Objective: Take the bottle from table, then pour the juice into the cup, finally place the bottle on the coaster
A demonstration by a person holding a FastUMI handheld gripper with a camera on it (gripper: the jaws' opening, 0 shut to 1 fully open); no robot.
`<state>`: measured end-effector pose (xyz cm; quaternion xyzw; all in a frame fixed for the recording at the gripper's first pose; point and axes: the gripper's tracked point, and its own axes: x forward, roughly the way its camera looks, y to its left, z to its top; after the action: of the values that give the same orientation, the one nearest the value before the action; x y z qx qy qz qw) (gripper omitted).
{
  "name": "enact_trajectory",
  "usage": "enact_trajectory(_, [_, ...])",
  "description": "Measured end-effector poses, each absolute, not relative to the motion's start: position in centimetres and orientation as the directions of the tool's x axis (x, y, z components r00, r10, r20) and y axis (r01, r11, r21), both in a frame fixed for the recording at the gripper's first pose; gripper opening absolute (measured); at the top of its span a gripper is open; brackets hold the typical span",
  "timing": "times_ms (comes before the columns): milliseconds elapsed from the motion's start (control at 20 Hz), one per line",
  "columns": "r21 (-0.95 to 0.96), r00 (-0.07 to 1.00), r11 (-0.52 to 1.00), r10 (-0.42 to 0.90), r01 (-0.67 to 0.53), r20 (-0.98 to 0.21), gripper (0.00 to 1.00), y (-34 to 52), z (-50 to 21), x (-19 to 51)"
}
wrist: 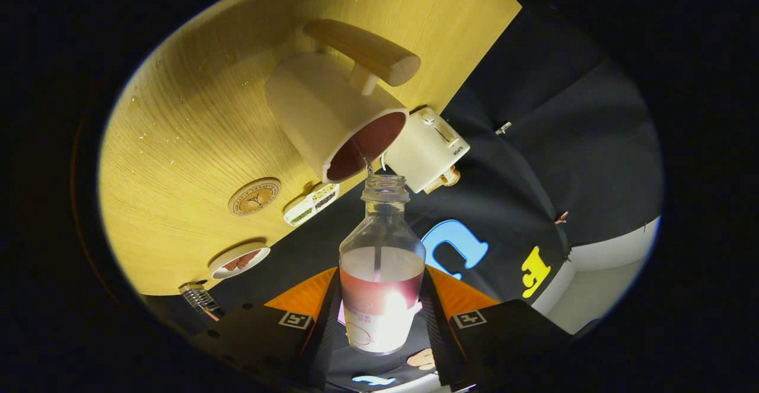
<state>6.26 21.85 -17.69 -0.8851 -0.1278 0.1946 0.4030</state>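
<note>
Gripping bottle [382, 274], gripper [382, 322] pouring into cup [332, 114]; coaster [254, 197] nearby.

a pale wood-grain table [195, 120] carries several bystanders along its far edge: a cream box-shaped appliance [428, 149] with a small knob at the corner, a narrow white tray [311, 203] holding dark and green bits, a small white dish [238, 261] with something brown in it, and a ridged metal item [198, 298] just past the dish.
</note>
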Motion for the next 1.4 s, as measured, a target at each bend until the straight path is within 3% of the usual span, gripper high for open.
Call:
enact_trajectory(400, [-0.706,0.862,-0.676,0.47,0.212,-0.192,0.7,23.2,-16.8,6.6])
enact_trajectory(1050, [-0.715,0.866,-0.677,0.451,0.175,-0.215,0.7,22.5,-17.3,6.8])
enact_trajectory(1400, [-0.812,0.88,-0.578,0.423,0.08,-0.215,0.72,22.1,-17.4,6.7])
